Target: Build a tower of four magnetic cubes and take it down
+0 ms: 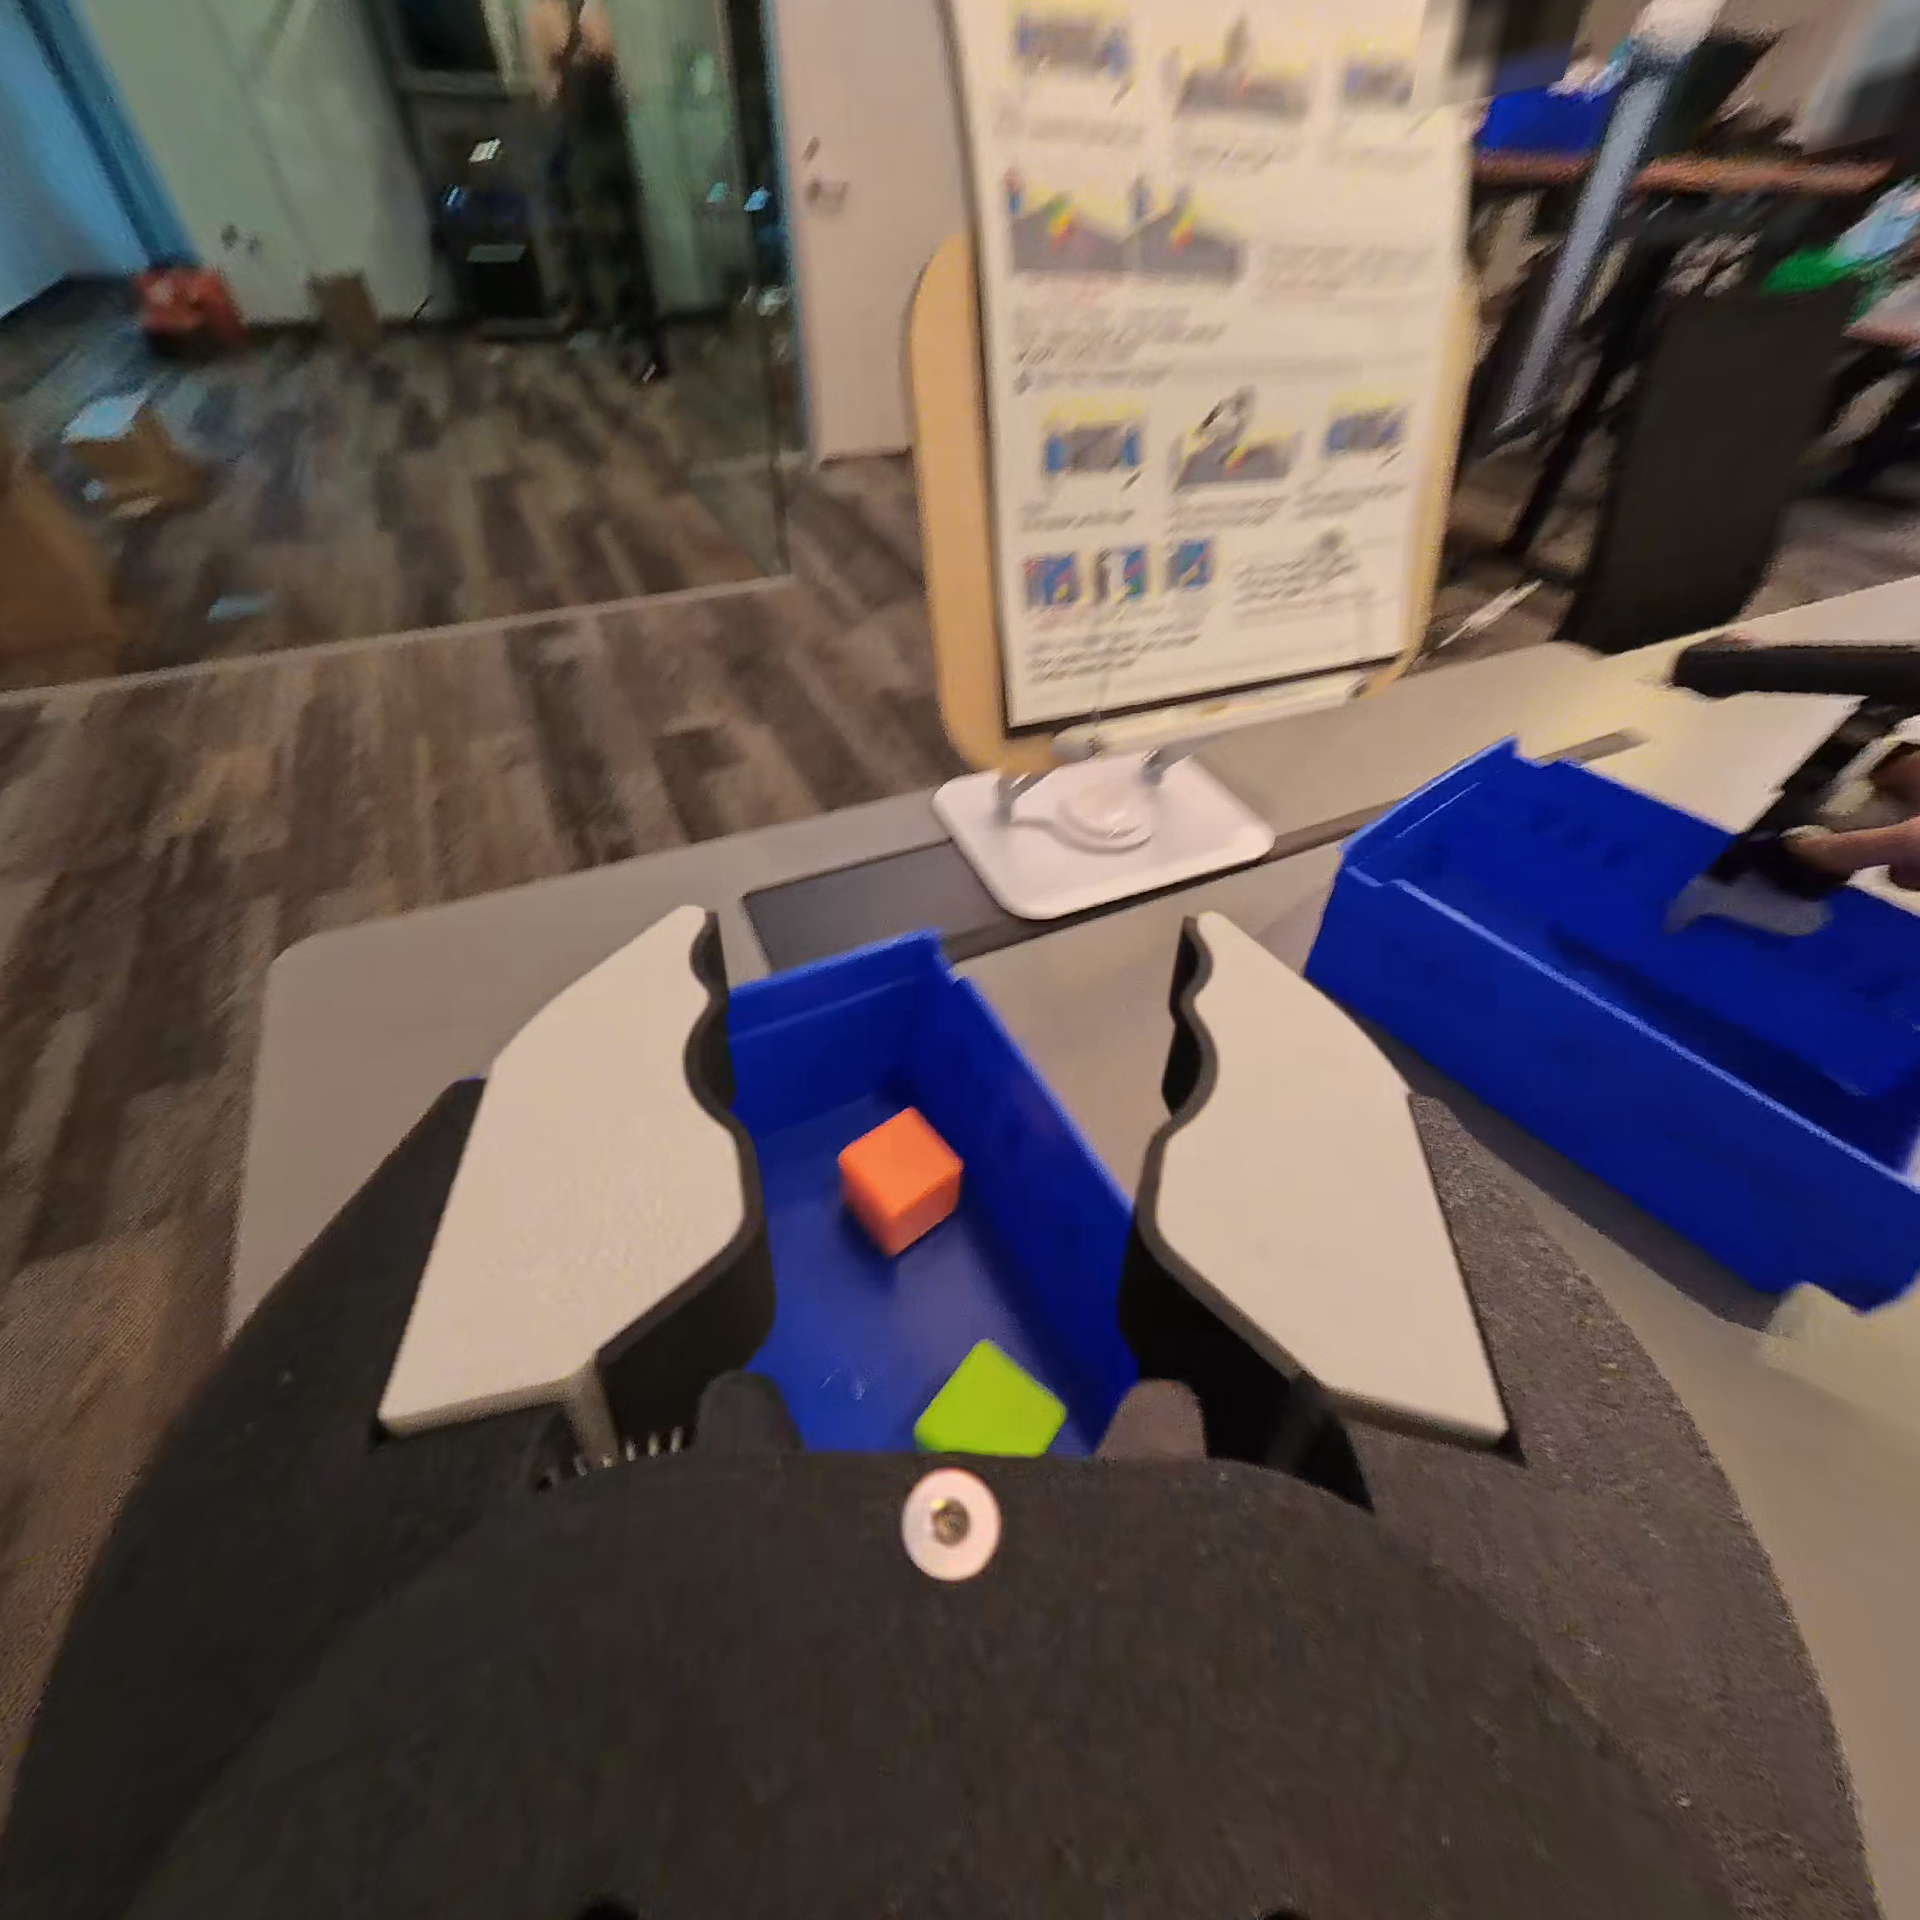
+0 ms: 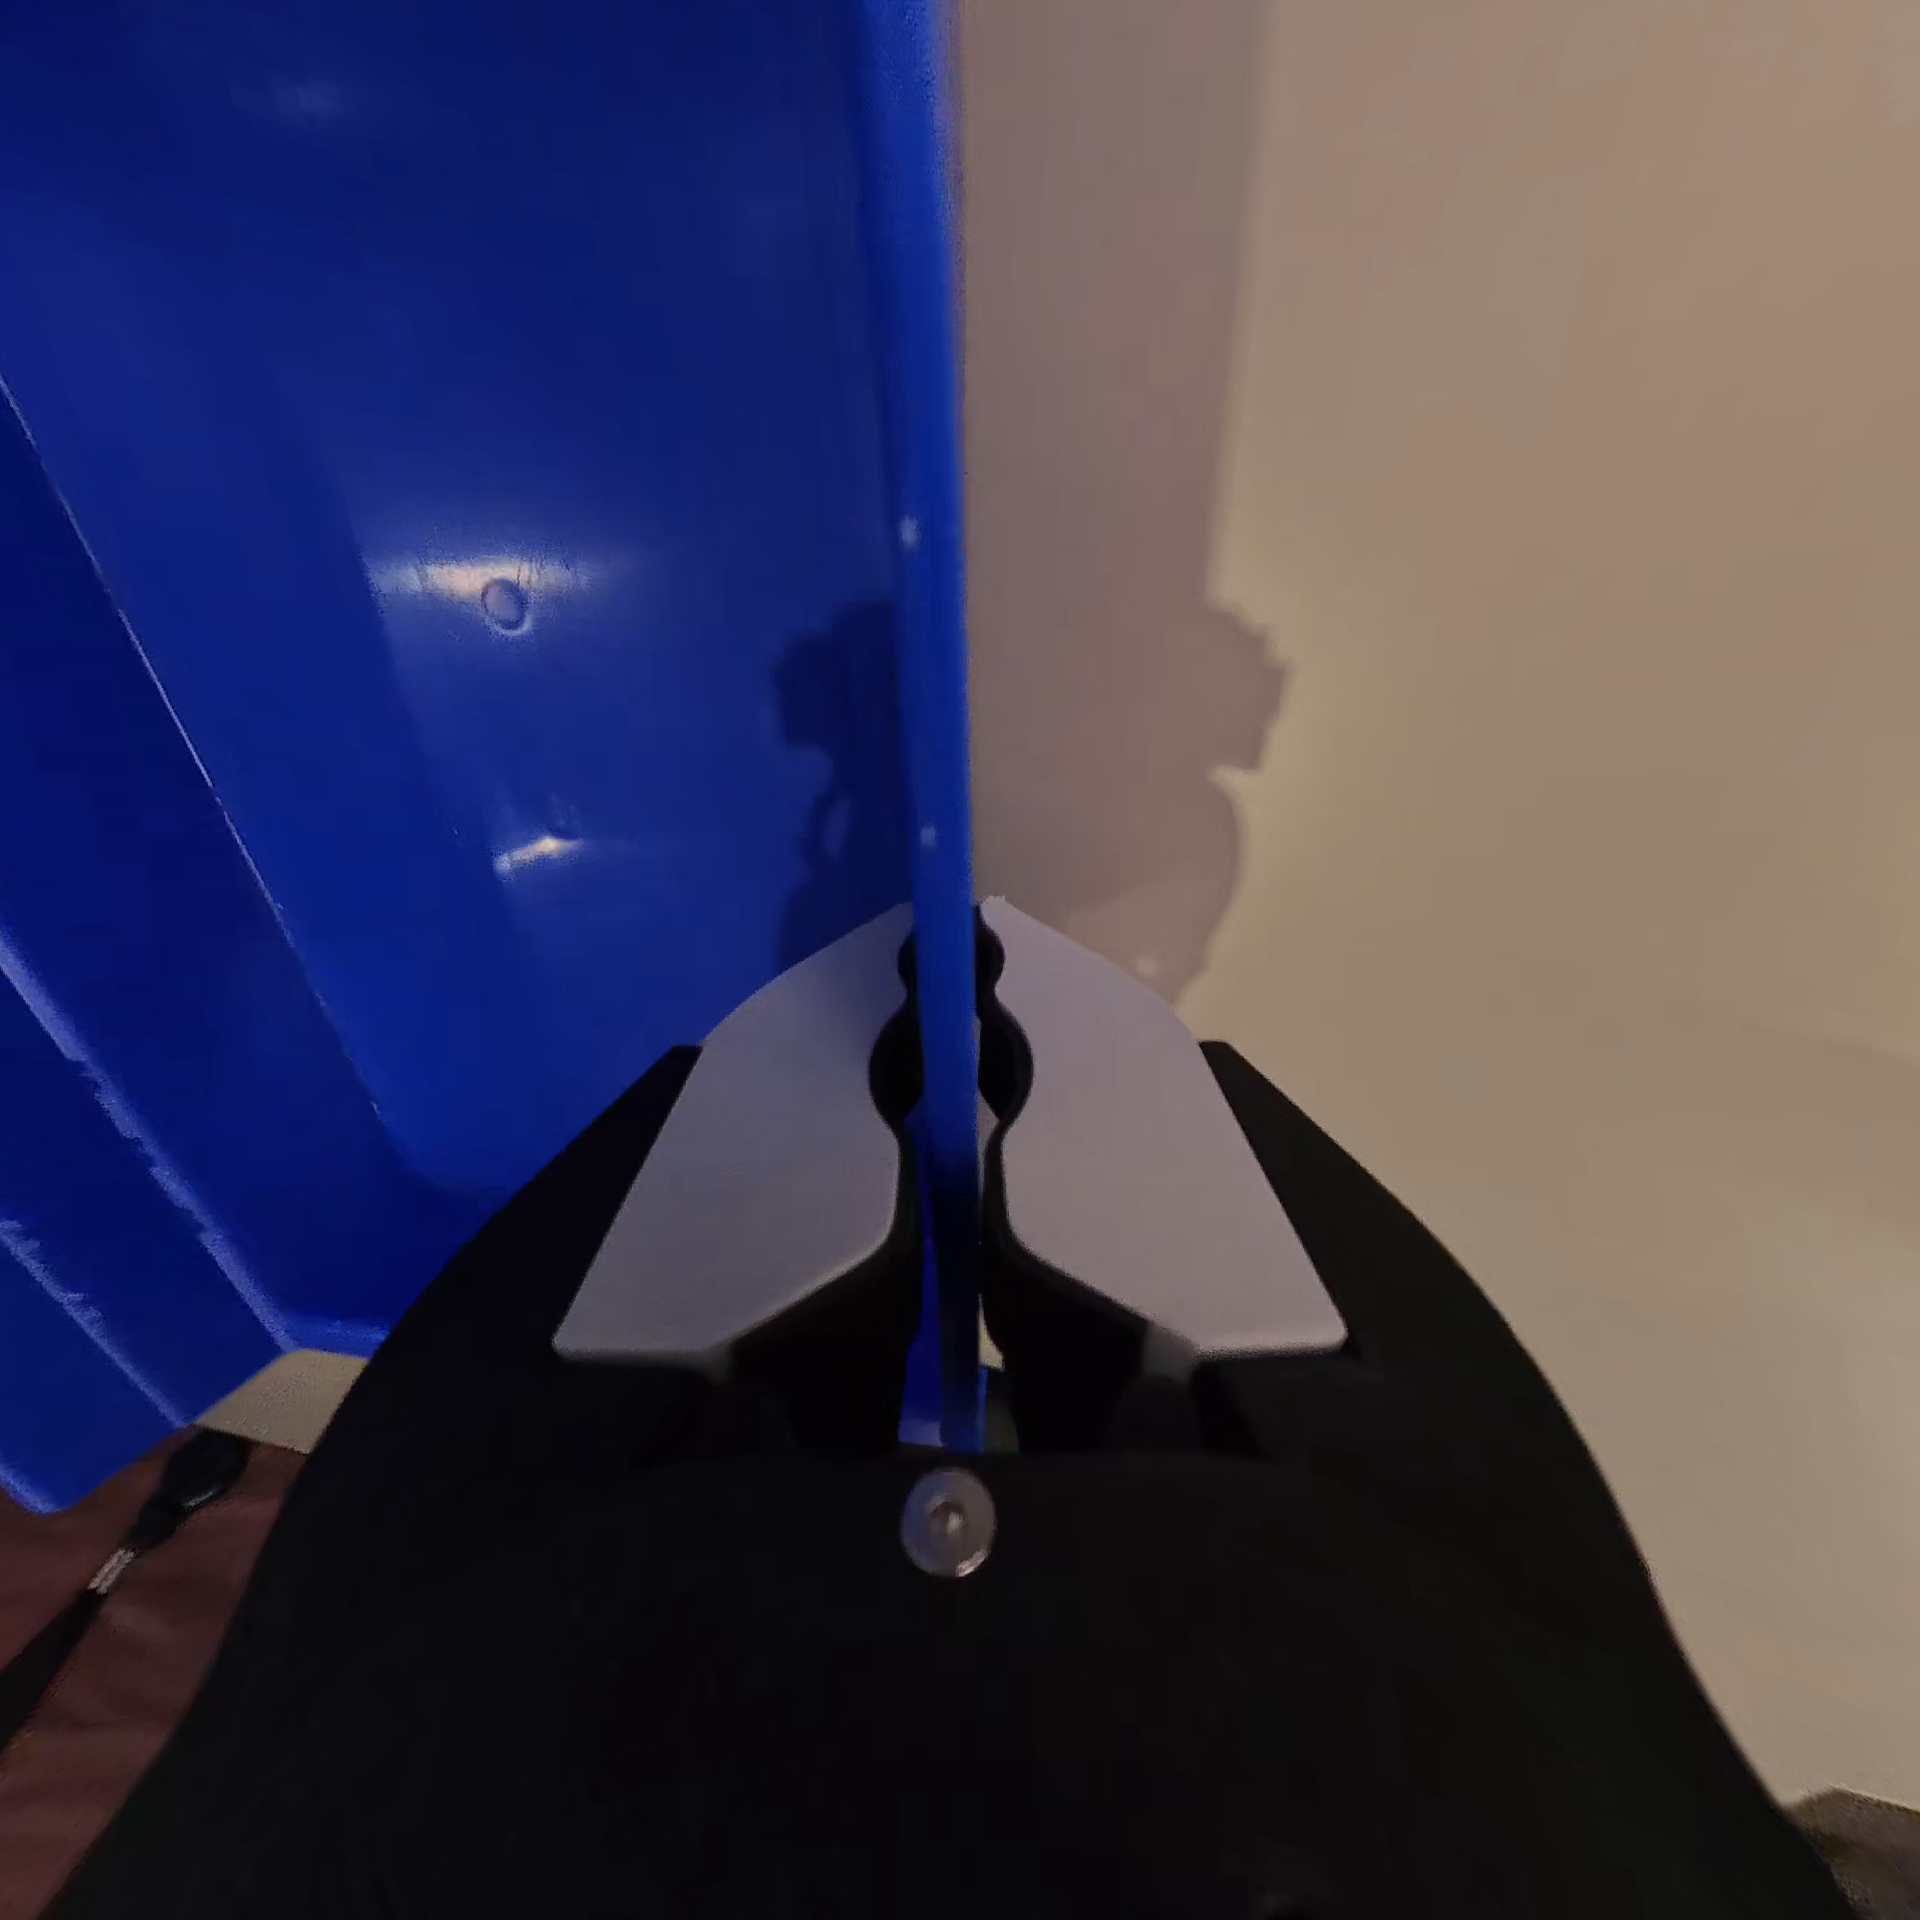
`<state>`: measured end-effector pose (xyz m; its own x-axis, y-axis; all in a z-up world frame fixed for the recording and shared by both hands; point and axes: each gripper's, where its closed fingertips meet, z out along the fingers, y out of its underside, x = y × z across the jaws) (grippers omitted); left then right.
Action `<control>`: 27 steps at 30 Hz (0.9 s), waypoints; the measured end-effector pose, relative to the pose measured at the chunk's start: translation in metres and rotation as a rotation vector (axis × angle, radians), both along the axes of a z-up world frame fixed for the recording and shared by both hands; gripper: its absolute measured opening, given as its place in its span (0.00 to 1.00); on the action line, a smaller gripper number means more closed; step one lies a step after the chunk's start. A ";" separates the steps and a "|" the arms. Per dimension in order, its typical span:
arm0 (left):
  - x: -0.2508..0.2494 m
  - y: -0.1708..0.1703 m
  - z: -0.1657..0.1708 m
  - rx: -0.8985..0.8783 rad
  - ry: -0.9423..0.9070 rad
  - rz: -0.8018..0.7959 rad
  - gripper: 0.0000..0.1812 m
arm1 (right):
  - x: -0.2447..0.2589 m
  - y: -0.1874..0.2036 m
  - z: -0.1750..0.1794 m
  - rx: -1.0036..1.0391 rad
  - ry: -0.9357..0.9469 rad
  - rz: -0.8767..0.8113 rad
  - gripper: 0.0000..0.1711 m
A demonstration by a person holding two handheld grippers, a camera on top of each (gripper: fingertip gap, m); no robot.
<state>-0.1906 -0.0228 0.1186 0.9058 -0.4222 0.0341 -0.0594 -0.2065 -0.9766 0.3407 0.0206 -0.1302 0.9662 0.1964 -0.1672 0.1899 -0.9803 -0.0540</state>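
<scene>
In the left wrist view an orange cube [image 1: 900,1178] and a green cube [image 1: 989,1403] lie on the floor of a small blue bin [image 1: 1023,1101]. My left gripper [image 1: 940,956] is open and empty, its fingers straddling this bin from above. A second, larger blue bin [image 1: 1621,1049] stands to the right on the table; the right gripper [image 1: 1756,883] shows there at its far wall. In the right wrist view my right gripper [image 2: 940,925] is shut on that bin's thin side wall [image 2: 935,623]. The bin's inside looks empty.
A white poster on a stand [image 1: 1205,353] with a white base [image 1: 1101,842] stands at the table's far edge. The light table top [image 2: 1558,727] runs right of the big bin. Wood-pattern floor [image 1: 416,748] lies beyond the table's left edge. My right fingertips sit around 60 cm from my left ones. It is some 25 cm from my left tips to the green cube [image 1: 989,1403].
</scene>
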 end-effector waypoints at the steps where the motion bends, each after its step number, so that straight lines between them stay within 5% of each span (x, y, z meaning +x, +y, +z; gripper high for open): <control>1: 0.008 -0.004 0.007 0.033 -0.023 -0.035 0.45 | 0.015 -0.001 0.000 0.000 -0.006 -0.009 0.04; 7: 0.057 -0.033 0.046 0.213 -0.200 -0.264 0.43 | 0.090 -0.004 -0.001 0.003 -0.009 -0.062 0.04; 15: 0.085 -0.044 0.041 0.155 -0.203 -0.359 0.42 | 0.159 -0.015 -0.002 -0.027 -0.009 -0.161 0.04; 27: 0.093 -0.039 0.027 0.095 -0.161 -0.353 0.42 | 0.166 -0.017 -0.003 -0.009 -0.010 -0.253 0.04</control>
